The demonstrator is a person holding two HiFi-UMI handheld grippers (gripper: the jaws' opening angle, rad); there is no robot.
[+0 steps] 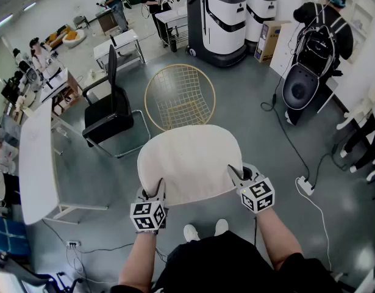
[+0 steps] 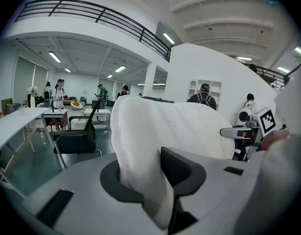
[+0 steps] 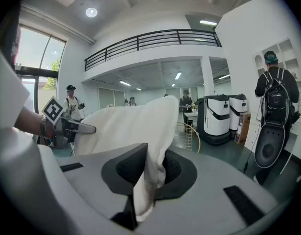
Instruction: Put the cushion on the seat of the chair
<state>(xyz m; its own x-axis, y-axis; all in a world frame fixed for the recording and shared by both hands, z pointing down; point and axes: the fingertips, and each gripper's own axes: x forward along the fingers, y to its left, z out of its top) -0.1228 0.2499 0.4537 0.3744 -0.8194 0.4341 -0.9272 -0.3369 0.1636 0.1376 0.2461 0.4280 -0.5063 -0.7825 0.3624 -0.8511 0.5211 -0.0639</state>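
In the head view a cream cushion (image 1: 190, 163) is held up flat in front of the person, above the grey floor (image 1: 254, 115), with the left gripper (image 1: 158, 189) on its near left corner and the right gripper (image 1: 237, 176) on its near right corner. Its far edge overlaps the near rim of a gold wire chair (image 1: 179, 96), whose mesh seat lies bare beyond it, so the cushion is not yet on the seat. A black office chair (image 1: 111, 112) stands just left of the wire chair, a long white table (image 1: 35, 157) runs along the left side, two white and black machines (image 1: 221, 20) stand further back, and a person with a backpack (image 1: 321, 35) is at the upper right. In the left gripper view the jaws are clamped on the cushion's edge (image 2: 155, 131), the fabric pinched into a fold between the dark pads and rising ahead of them; the black office chair (image 2: 74, 138) shows to the left. In the right gripper view the jaws are likewise pressed together on the cushion (image 3: 135, 126), a thin fold of it hanging down between the pads, with the wire chair (image 3: 189, 136) and the machines (image 3: 219, 116) visible past it.
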